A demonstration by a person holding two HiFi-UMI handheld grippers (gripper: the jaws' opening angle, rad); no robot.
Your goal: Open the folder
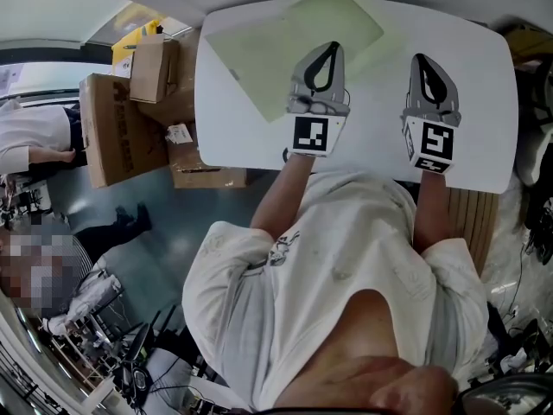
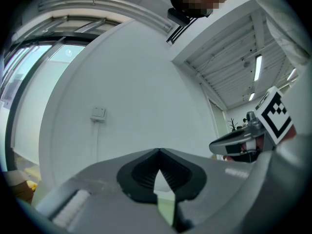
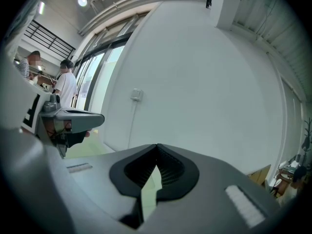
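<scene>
Two tools sit side by side over the near part of the white worktop [image 1: 484,102], which fills the top of the head view. My left tool [image 1: 332,50] is at centre, and its own view shows the tips pressed together with nothing pinched. My right tool [image 1: 422,60], to its right, is over bare worktop, and its jaws are likewise pressed together and empty. The folder [image 1: 285,46], pale green, lies flat and skewed at the upper centre of the frame, with its far corner past the worktop's far edge. My left tool's tip overlaps the folder's near right edge, but I cannot tell whether it touches. Brown boxes [image 1: 121,128] stand on the floor at the left.
</scene>
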